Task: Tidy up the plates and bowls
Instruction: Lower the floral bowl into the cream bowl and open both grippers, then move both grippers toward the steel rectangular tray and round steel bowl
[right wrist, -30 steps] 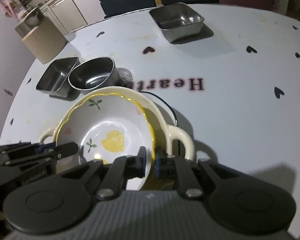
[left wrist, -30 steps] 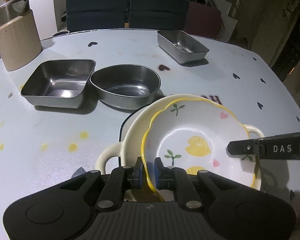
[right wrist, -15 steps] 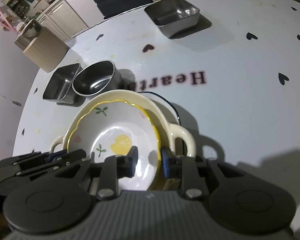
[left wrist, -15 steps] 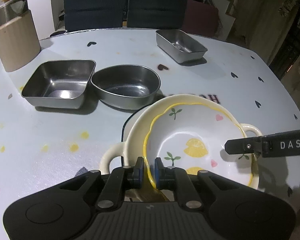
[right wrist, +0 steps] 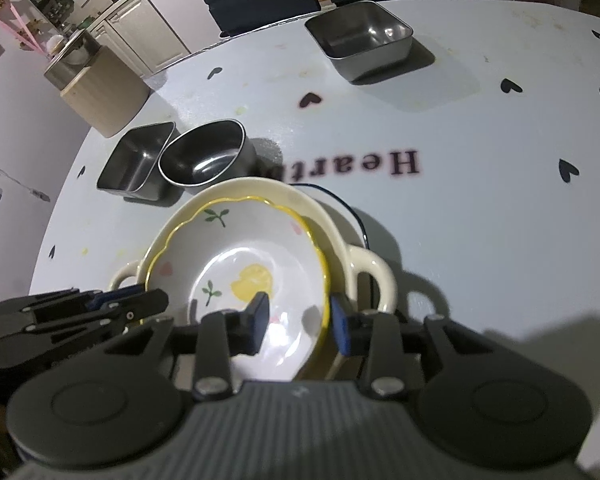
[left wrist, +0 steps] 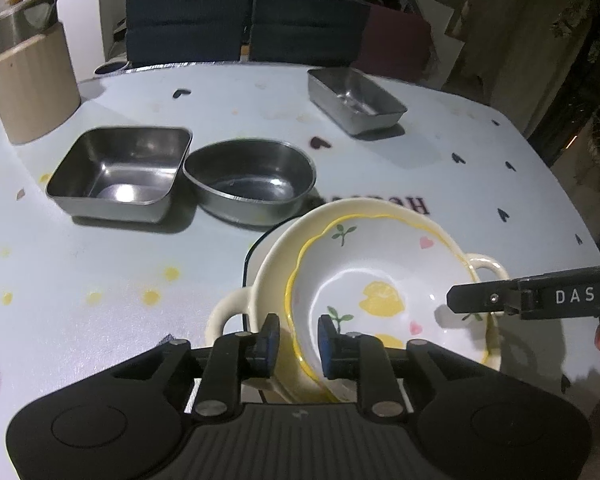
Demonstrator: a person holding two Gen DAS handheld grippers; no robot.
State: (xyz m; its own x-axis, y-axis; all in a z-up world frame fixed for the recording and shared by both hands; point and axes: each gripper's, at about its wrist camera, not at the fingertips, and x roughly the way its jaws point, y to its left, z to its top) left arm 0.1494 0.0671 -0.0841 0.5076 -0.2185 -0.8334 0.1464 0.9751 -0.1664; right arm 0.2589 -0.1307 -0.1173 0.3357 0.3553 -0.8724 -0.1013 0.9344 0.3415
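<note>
Opening now, the left gripper [left wrist: 299,338] has its jaws on both sides of the lemon bowl's [left wrist: 380,280] near rim, not pressing it. The right gripper [right wrist: 298,322] is opening too, over the other rim, letting go. That bowl sits low in the middle of the frame, inside the cream bowl [left wrist: 276,280]. If a pad catches the rim on the way out, the bowl could tip or slide. Farther back, at middle left, are two steel bowls [left wrist: 252,180].
</note>
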